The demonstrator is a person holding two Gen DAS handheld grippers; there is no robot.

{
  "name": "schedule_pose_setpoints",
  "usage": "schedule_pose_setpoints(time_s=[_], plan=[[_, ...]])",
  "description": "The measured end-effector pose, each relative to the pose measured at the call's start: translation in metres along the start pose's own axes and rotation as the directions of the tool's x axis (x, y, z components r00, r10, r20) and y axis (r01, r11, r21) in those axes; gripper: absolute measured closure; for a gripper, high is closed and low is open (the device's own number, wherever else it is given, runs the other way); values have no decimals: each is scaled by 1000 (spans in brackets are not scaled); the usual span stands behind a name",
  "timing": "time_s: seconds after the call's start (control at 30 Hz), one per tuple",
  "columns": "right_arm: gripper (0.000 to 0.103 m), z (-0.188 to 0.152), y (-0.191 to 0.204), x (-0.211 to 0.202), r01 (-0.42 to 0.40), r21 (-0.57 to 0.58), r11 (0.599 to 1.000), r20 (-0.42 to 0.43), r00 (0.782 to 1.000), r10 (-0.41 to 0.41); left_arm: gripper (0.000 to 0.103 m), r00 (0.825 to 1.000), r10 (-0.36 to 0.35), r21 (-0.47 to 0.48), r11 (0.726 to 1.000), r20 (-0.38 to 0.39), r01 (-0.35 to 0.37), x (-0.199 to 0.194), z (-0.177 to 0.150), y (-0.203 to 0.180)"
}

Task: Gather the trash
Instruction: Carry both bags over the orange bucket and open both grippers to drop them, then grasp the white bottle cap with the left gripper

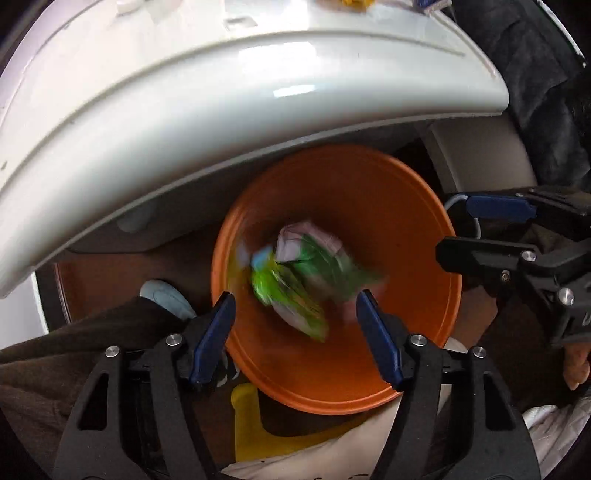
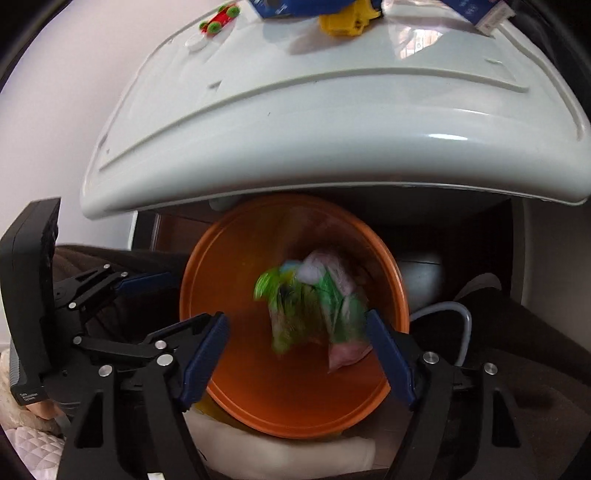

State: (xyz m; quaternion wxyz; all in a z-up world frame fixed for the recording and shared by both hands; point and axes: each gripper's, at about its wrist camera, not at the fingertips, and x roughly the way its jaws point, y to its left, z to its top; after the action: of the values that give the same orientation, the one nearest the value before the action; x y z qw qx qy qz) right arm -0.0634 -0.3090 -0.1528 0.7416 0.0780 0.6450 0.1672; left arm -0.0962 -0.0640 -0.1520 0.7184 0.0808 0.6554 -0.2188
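Observation:
An orange round bin (image 1: 332,402) stands below both grippers, half under the white table edge. A crumpled green and pink wrapper bundle (image 1: 295,273) shows blurred inside the bin's mouth. My left gripper (image 1: 294,295) is open above the near rim, and its blue pads (image 1: 218,332) stand apart from the bundle. From the right wrist view the same bundle (image 2: 317,302) lies within the bin (image 2: 295,428). My right gripper (image 2: 296,315) is open over it, nothing pressed between its pads. The left gripper (image 2: 173,299) appears at the left there.
The white plastic table (image 2: 332,129) overhangs the bin's far side. On it lie a red toy car (image 2: 219,20) and a yellow toy (image 2: 347,20). A person's light blue shoe (image 1: 166,295) and dark trouser leg (image 1: 74,350) sit left of the bin. A yellow object (image 1: 247,424) lies beneath.

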Motion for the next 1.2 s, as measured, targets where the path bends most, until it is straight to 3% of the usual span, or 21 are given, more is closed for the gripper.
schedule_pose_setpoints(time_s=[0.3, 0.43, 0.57, 0.77, 1.0, 1.2], plan=[[27, 5, 0, -49, 19, -50, 999, 141, 990, -11, 34, 992, 1, 18, 1000, 128, -3, -33, 7, -1], [27, -2, 6, -72, 31, -97, 995, 219, 976, -9, 34, 969, 8, 0, 1000, 245, -8, -66, 19, 15], [26, -2, 8, -88, 38, -127, 991, 272, 962, -2, 27, 943, 48, -46, 998, 329, -35, -95, 40, 35], [24, 12, 13, -101, 85, -170, 982, 327, 945, -26, 27, 918, 105, -94, 993, 383, -74, -107, 77, 60], [24, 37, 14, -109, 93, -179, 979, 363, 931, -22, 27, 901, 99, -151, 988, 421, -38, -105, 133, 93], [23, 66, 8, -113, 59, -147, 987, 382, 924, 1, 27, 884, 87, -120, 992, 460, -35, -99, 199, 113]])
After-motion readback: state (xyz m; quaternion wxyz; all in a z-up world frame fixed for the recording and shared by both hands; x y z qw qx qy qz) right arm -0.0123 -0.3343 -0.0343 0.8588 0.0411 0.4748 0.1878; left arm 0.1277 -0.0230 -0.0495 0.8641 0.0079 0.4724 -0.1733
